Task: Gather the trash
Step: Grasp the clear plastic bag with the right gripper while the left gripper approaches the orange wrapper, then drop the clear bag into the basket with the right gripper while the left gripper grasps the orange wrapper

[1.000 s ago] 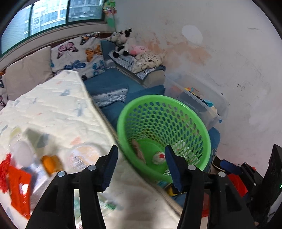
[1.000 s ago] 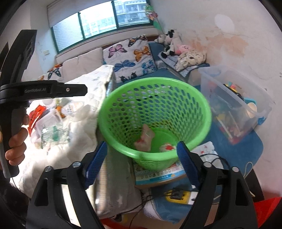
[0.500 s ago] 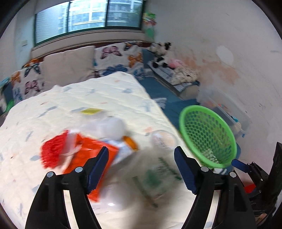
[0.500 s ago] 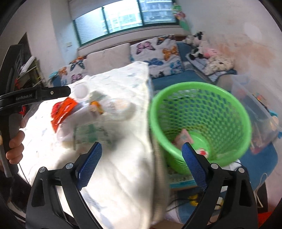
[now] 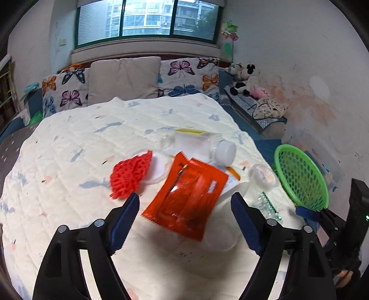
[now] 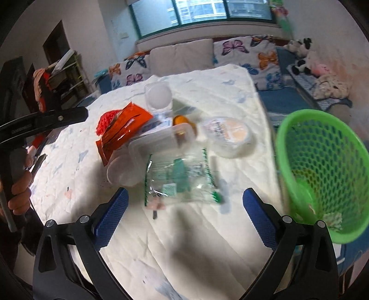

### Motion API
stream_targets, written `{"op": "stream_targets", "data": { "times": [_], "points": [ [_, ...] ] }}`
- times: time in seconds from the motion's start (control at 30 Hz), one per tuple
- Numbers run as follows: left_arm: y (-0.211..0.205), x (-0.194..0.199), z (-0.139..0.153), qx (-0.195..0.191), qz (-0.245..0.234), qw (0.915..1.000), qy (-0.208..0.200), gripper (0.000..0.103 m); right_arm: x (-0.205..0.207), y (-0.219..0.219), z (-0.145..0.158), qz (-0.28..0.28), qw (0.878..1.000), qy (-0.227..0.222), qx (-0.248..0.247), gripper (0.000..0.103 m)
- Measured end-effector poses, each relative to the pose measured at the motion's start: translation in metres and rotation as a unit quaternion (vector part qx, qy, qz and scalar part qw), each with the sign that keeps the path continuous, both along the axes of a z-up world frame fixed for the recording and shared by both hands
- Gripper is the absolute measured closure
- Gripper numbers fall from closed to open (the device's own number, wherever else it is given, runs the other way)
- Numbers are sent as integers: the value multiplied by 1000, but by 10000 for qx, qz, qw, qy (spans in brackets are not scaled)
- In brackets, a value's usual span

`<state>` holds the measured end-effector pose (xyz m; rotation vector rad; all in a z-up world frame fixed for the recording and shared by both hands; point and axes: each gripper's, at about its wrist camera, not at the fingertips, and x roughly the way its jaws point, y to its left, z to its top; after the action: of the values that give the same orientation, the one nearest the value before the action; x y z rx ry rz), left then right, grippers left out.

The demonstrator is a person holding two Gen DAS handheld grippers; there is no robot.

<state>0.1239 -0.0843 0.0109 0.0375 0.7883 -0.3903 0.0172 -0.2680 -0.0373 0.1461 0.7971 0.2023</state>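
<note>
Scraps inside green basket (image 6: 322, 161) visible from right wrist only

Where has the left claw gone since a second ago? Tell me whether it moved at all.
Yes. The left claw has swung left, away from the green basket, which now sits at the view's right edge, and it now hangs open over the orange wrapper on the quilt.

Bright window (image 5: 147, 18) straight ahead, butterfly pillows (image 5: 188, 77) under it, stained white wall (image 5: 311, 97) off right, quilted bed (image 5: 80, 147) below.
</note>
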Motion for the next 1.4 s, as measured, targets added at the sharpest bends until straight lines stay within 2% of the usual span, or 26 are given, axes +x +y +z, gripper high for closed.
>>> {"op": "stream_targets", "data": {
  "times": [0.17, 0.33, 0.5, 0.57, 0.63, 0.77, 0.9, 1.17, 1.4],
  "points": [
    [15, -2, -8, 40, 79, 9999, 63, 22, 20, 16, -10, 252, 9994, 116, -223, 4],
    [19, -1, -12, 70, 81, 9999, 84, 17, 33, 26, -19, 203, 9975, 105, -662, 4],
    [14, 4, -18, 141, -51, 9998, 150, 16, 44, 25, -27, 220, 9978, 280, -556, 5],
    [11, 8, -21, 174, -127, 9996, 193, 10, 44, 23, -28, 207, 9979, 287, -538, 6],
    [5, 12, -25, 226, -186, 9993, 228, 9, 45, 20, -28, 187, 9980, 306, -526, 14],
    [-6, 21, -30, 411, -365, 9982, 224, 9, 41, 12, -29, 141, 9983, 351, -436, 24],
    [-17, 30, -37, 589, -523, 9965, 266, 9, 34, 7, -26, 84, 9988, 320, -372, 29],
    [-27, 43, -49, 760, -658, 9943, 344, 9, 19, -2, -17, -26, 9993, 242, -276, 34],
    [-31, 49, -54, 675, -821, 9935, 402, 9, 8, -6, -7, -86, 9995, 132, -269, 35]
  ]
}}
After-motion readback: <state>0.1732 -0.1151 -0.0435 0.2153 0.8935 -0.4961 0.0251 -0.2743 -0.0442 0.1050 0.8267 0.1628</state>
